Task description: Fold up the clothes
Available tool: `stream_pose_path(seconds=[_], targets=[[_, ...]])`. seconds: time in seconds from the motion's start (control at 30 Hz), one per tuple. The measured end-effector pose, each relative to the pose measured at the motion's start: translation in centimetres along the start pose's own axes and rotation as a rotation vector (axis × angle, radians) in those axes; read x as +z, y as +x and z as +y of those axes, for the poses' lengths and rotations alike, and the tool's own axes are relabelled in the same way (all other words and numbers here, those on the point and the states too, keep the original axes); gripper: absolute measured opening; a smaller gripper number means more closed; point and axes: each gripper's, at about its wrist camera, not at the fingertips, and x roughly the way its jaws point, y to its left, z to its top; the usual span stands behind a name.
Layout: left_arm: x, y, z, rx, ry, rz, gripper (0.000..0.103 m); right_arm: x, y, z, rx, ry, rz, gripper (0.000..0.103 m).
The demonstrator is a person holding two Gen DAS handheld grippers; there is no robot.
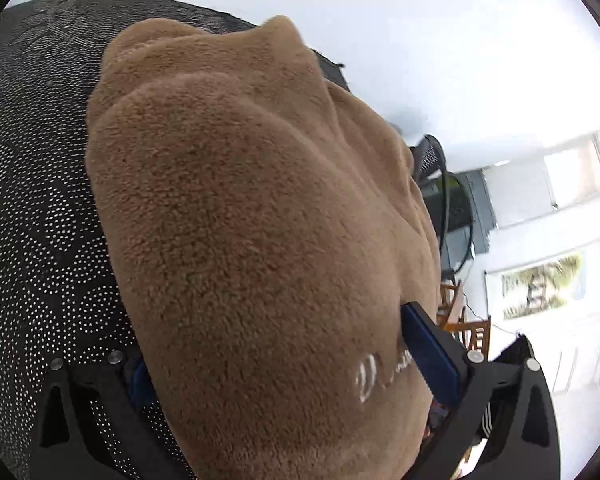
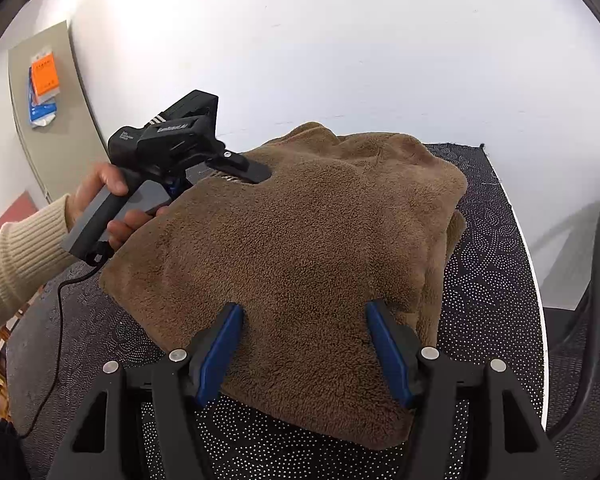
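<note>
A white table [image 2: 340, 60] carries a black mat [image 2: 488, 264] patterned with small white dots, laid close to the table's right edge. A folded brown fleece garment [image 2: 300, 248] lies on the mat, its far edge reaching the bare tabletop.

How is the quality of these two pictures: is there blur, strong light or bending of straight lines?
Left wrist view: the brown fleece garment fills the frame, sharp; the white wall is overexposed, the room at right washed out, and the picture corners are black. Right wrist view: even, soft light; the black dotted mat is crisp; the fisheye bends the table's white edge into a curve.
</note>
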Motion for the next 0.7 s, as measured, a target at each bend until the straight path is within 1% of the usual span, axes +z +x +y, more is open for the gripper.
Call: stream_pose_path(seconds=[0.03,0.1,0.2,0.27,0.33,0.37,0.4,0.47,0.5,0.53,0.6,0.67,0.7], targets=[[0.0,0.7,-0.6,-0.013,0.015,0.004,0.103,0.0,0.0,0.0,0.001,0.001,0.000,0.067],[-0.2,0.7,-0.9,-0.030,0.052,0.001,0.103,0.1,0.1,-0.1,0.002,0.002,0.000,0.067],[1.3,4.1,-1.2,-0.051,0.080,-0.007,0.103,0.5,1.1,-0.5,0.003,0.006,0.000,0.067],[1.4,4.4,-1.1,-0.069,0.098,-0.010,0.103,0.6,1.3,-0.5,0.001,0.004,0.001,0.067],[1.8,5.1,-1.1,-0.058,0.120,-0.003,0.103,0.6,1.5,-0.5,-0.002,0.001,0.001,0.068],[2.6,6.1,-1.0,-0.031,0.118,0.012,0.103,0.6,1.5,-0.3,-0.013,-0.007,0.003,0.069],[3.0,6.3,-0.4,0.000,0.101,0.032,0.102,0.6,1.6,-0.2,-0.023,-0.016,0.004,0.069],[3.1,6.4,-0.1,0.023,0.063,0.040,0.103,0.6,1.7,0.2,-0.044,-0.033,0.006,0.069],[3.0,6.6,-0.2,0.029,0.062,0.038,0.103,0.6,1.7,0.4,-0.058,-0.044,0.006,0.071],[3.0,6.8,-0.3,0.034,0.061,0.036,0.103,0.6,1.8,1.1,-0.092,-0.069,-0.002,0.072],[2.7,6.4,0.1,0.025,0.058,0.025,0.102,0.7,1.9,2.3,-0.155,-0.114,-0.019,0.075],[2.0,5.3,1.4,0.001,0.054,0.012,0.102,0.7,1.3,2.9,-0.161,-0.111,-0.061,0.076],[1.8,5.0,1.7,-0.013,0.051,0.004,0.102,0.7,1.0,3.2,-0.161,-0.106,-0.082,0.078]])
